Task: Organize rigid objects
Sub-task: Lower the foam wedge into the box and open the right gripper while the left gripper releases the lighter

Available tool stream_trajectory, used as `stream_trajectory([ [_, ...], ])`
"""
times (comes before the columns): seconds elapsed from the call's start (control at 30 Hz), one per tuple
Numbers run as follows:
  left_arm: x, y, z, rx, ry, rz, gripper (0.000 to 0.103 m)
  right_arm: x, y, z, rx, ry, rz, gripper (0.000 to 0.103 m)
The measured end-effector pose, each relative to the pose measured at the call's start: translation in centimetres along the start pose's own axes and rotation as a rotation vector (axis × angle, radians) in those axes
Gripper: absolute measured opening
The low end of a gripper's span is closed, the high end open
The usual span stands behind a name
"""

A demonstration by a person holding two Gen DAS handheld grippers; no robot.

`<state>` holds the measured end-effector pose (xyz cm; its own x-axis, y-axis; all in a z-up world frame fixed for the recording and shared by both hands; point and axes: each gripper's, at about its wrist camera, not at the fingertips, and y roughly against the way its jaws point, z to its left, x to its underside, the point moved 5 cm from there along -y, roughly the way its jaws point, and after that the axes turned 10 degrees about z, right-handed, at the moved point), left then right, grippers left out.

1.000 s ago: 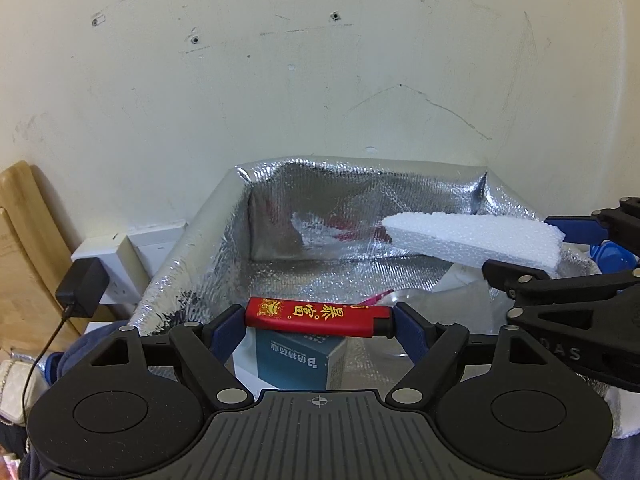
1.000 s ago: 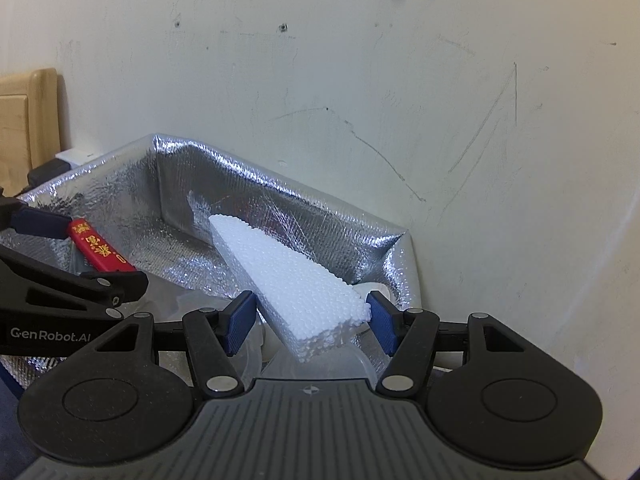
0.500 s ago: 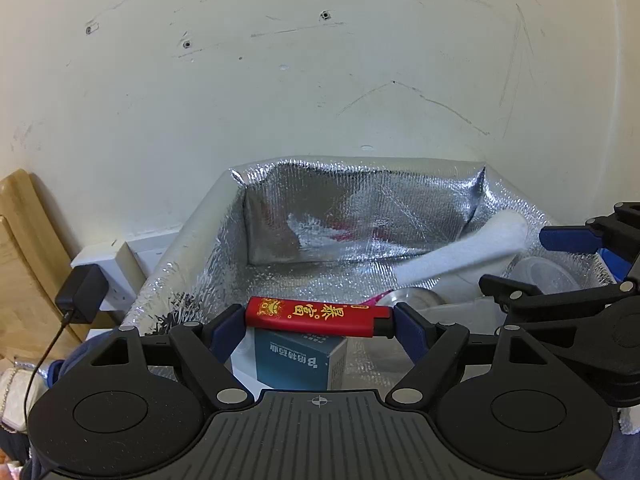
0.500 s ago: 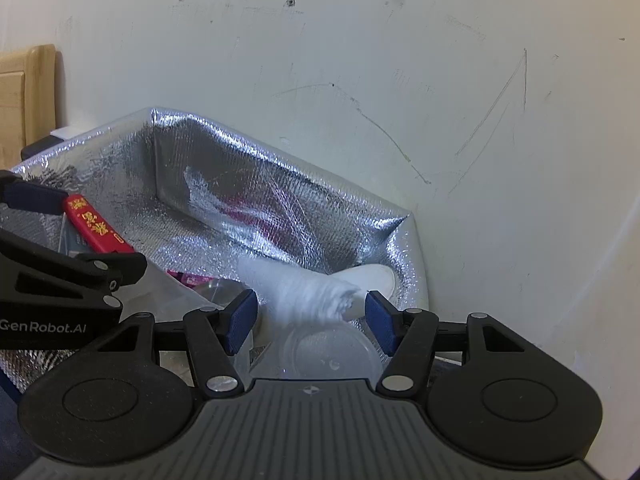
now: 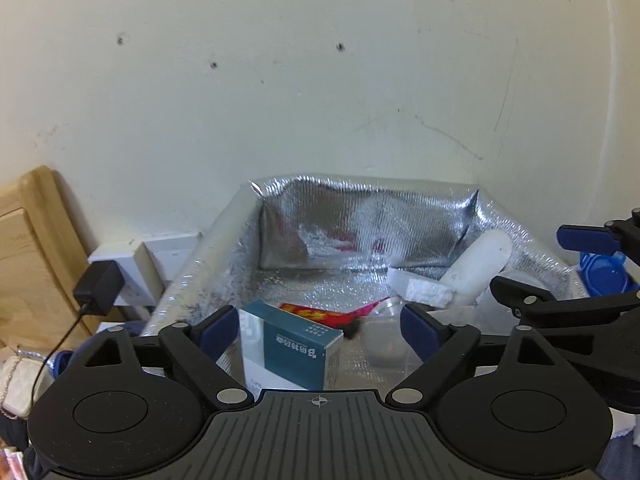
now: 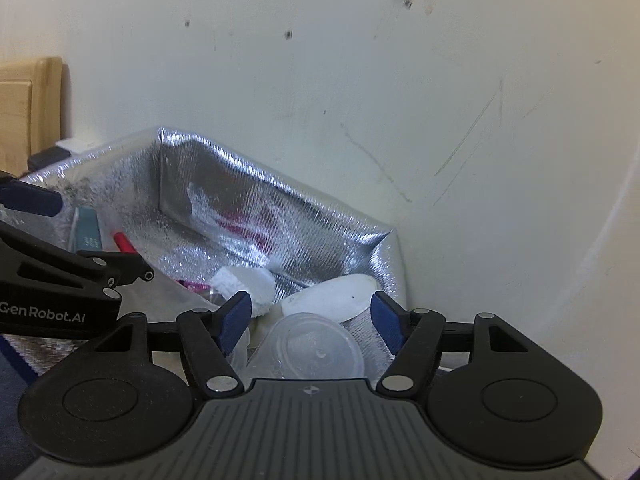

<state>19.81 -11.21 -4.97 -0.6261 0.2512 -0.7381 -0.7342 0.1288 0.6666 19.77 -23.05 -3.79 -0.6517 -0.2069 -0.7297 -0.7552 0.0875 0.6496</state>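
The left hand-held gripper (image 5: 316, 322) is close to the camera. Its jaws are opening wide, and its blue pads touch nothing. A teal box (image 5: 294, 350) stands in the space between them, but it sits lower down, inside the silver bag (image 5: 200, 264). The right hand-held gripper (image 6: 311, 316) is opening too, and it holds nothing. A clear plastic cup (image 6: 316, 350) lies on its side below its pads.

What could go wrong? I think the open jaws could bump the teal box and knock it over if the left hand dips. The right hand could catch the soft edge of the bag and pull it out of shape. The foam is light, so a small knock could flip it out.

The silver bag is open at the top and leans near the wall. A little past the teal box lies a red lighter (image 5: 310, 314), partly hidden behind it, with something pink next to it. On the right side lies a white foam piece (image 5: 420, 290), which touches a white tube-shaped thing (image 5: 478, 266) that leans on the bag's side. The far part of the bag's floor looks bare.

Further left, outside the bag, a black plug (image 5: 98, 288) sits in a wall socket.
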Motion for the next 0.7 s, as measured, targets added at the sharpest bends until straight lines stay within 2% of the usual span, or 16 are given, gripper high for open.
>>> stream_trajectory([
  [0.13,0.6,2.1,0.2,-0.005,0.016,-0.030,0.101,0.2,2.3,-0.3,0.019,-0.001,-0.044,0.071],
  [0.23,1.2,3.6,0.2,-0.009,0.018,-0.045,0.103,0.9,4.3,-0.5,0.030,-0.009,-0.081,0.076],
  [0.3,1.7,4.4,0.2,-0.016,0.013,-0.056,0.103,1.5,5.5,-0.6,0.036,-0.019,-0.103,0.082],
  [0.37,2.1,5.2,0.3,-0.020,0.012,-0.065,0.103,2.2,6.7,-0.9,0.051,-0.032,-0.123,0.095],
  [0.43,2.5,5.7,0.4,-0.023,0.015,-0.064,0.103,3.0,8.1,-0.9,0.047,-0.049,-0.145,0.102],
  [0.6,3.5,6.9,0.9,-0.040,0.029,-0.072,0.103,4.9,10.8,-0.9,0.055,-0.083,-0.169,0.103],
  [0.7,4.0,7.3,1.2,-0.032,0.042,-0.070,0.103,6.0,11.9,-1.0,0.030,-0.114,-0.181,0.103],
])
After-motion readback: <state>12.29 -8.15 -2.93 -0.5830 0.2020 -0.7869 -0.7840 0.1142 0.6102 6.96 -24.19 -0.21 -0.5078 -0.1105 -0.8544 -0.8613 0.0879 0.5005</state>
